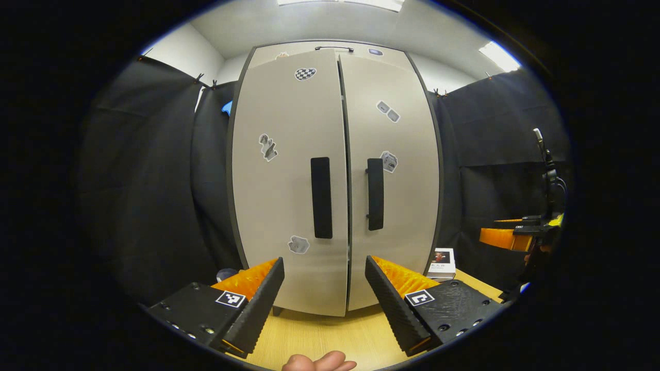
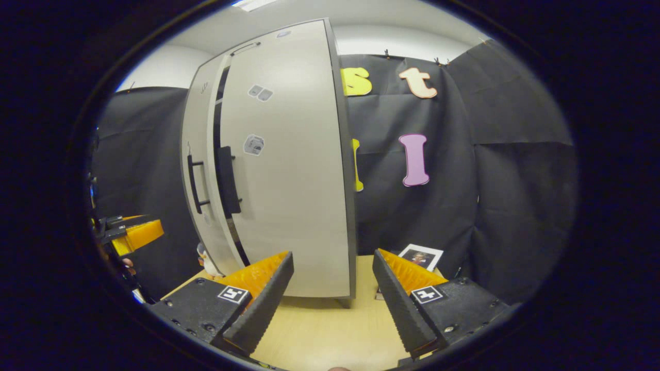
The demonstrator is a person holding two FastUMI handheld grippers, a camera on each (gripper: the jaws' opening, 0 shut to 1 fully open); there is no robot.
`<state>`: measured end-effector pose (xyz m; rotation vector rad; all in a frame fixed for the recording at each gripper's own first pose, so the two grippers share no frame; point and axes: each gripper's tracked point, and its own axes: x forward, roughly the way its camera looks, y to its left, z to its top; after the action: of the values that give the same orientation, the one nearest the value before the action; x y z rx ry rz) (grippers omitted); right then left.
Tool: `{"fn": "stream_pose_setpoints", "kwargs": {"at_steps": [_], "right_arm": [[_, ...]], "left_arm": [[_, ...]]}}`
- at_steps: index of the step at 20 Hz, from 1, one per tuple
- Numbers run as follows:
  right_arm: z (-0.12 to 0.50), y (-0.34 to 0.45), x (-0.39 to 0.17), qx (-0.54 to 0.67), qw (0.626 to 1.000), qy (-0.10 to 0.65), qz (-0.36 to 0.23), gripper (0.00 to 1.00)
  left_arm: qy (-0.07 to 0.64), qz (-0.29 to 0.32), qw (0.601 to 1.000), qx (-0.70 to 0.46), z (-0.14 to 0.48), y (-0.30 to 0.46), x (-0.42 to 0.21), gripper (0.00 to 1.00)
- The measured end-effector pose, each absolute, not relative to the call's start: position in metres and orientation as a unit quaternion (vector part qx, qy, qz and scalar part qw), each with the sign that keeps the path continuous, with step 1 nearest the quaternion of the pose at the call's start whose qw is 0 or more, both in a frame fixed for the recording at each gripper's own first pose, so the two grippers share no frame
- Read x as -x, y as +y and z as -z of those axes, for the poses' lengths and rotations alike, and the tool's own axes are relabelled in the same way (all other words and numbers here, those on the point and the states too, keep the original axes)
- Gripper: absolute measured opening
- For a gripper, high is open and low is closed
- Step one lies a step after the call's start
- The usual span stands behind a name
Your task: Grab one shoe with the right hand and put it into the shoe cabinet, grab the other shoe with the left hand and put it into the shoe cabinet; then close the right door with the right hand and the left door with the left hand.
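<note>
- A tall pale grey two-door shoe cabinet (image 1: 335, 175) is seen standing on a light wooden surface (image 1: 330, 335), straight ahead in the left gripper view.
- Both doors are seen shut or nearly so: the left door (image 1: 289, 180) and the right door (image 1: 394, 170) meet at a narrow dark seam, each carrying a long black vertical handle (image 1: 321, 197) and small grey stickers.
- In the right gripper view the cabinet (image 2: 278, 170) is seen from its right side at an angle, and a thin dark gap is visible between the doors there.
- The shoes cannot be made out.
- A small boxed item with a picture on it (image 1: 442, 263) is seen lying on the surface just beside the cabinet's right foot; the same flat pictured item (image 2: 421, 256) lies behind the right claw.
- Black cloth is hung as the booth's wall on both sides of the cabinet.
- The left claw (image 1: 325, 288) is held level before the doors, its fingers spread wide with nothing between them, apart from the cabinet; a fingertip of the holding hand (image 1: 319, 362) is seen at the lower edge.
- The right claw (image 2: 332, 283) is likewise spread and empty, pointed at the cabinet's right edge.
- The other gripper (image 1: 515, 234) is seen far to the right in the left gripper view.
</note>
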<state>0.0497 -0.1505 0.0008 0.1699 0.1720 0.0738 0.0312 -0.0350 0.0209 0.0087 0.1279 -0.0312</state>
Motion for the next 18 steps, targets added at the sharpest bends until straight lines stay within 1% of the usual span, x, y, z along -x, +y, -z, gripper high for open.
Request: {"fn": "stream_pose_setpoints", "kwargs": {"at_steps": [3, 5, 6, 8, 12, 18], "right_arm": [[-0.01, -0.165, -0.045, -0.078, 0.995, 0.055, -0.026, 1.0], [-0.006, -0.169, -0.042, -0.066, 0.995, 0.064, -0.024, 1.0], [-0.007, -0.168, -0.039, -0.064, 0.995, 0.064, -0.029, 0.99], [-0.019, -0.172, -0.037, -0.06, 0.996, 0.05, -0.034, 1.0], [-0.017, -0.172, -0.037, -0.059, 0.996, 0.049, -0.04, 0.99], [-0.015, -0.168, -0.04, -0.053, 0.996, 0.054, -0.048, 0.99]], "left_arm": [[0.052, -0.003, 0.998, -0.024, -0.02, -0.039, -0.024, 0.96], [0.064, 0.001, 0.998, -0.021, -0.016, -0.051, -0.015, 0.96], [0.061, 0.004, 0.998, -0.02, -0.018, -0.056, -0.014, 0.96], [0.05, 0.004, 0.999, -0.022, -0.026, -0.061, -0.013, 0.96], [0.052, 0.006, 0.998, -0.024, -0.027, -0.07, -0.013, 0.96], [0.061, 0.005, 0.998, -0.034, -0.02, -0.071, -0.01, 0.96]]}}
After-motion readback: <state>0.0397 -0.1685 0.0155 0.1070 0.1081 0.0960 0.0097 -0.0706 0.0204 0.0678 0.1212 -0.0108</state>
